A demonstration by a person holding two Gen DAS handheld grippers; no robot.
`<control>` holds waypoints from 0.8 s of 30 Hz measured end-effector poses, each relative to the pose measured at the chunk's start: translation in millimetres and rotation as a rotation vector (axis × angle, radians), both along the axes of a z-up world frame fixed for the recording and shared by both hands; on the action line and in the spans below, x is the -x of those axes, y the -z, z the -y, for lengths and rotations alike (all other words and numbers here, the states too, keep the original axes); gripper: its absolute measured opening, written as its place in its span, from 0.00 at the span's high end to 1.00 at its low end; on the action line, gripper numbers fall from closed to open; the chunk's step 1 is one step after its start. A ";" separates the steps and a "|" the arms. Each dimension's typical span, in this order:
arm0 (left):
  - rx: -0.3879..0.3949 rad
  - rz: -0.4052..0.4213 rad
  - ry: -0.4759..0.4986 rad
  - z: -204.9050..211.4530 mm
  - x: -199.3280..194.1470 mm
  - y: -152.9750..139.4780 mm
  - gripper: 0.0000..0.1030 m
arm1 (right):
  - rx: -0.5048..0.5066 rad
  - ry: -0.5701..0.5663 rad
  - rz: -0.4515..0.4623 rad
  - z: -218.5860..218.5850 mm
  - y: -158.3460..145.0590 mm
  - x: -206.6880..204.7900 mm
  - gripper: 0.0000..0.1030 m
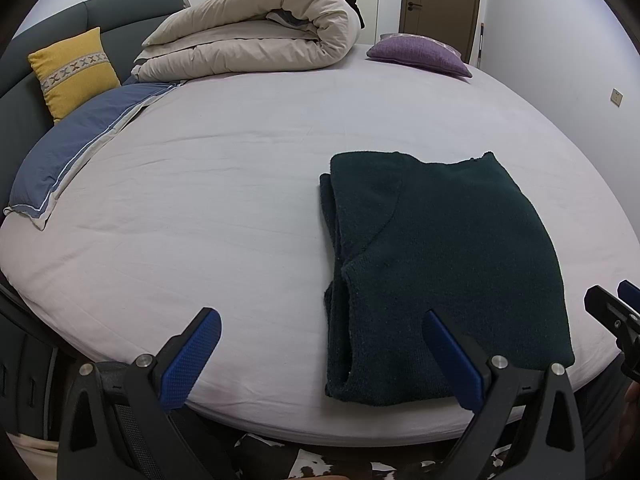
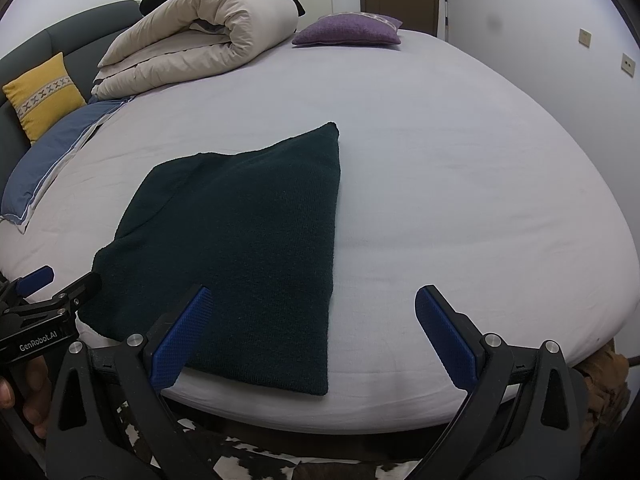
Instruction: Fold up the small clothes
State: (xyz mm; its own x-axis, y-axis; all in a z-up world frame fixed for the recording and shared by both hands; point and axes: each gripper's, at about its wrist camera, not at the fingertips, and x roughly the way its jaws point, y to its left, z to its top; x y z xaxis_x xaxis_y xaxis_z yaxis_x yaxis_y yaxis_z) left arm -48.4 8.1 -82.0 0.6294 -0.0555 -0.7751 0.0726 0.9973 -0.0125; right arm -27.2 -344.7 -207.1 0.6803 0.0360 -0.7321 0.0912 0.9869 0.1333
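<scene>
Sweater (image 1: 440, 272) lies folded on the bed (image 1: 200, 200), ahead of and between both tongs, touching neither. Left tongs (image 1: 320, 360) and right tongs (image 2: 312, 336) gape empty. Risk, as I judge it: pinching only the top layer would drag the stack apart.

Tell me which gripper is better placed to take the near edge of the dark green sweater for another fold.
Probably the left gripper. It is open, and its right finger already overlaps the sweater beside the layered edge. The right gripper, also open, mostly faces bare sheet.
</scene>
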 end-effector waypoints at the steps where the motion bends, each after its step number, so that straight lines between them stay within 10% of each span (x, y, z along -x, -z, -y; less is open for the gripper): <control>1: 0.000 0.000 -0.001 0.8 0.6 0.4 0.00 | -0.001 0.001 -0.001 -0.4 0.6 0.2 0.00; 24: -0.001 -0.003 0.002 -3.3 1.8 1.6 0.00 | -0.006 0.009 -0.006 -2.8 0.7 0.2 0.00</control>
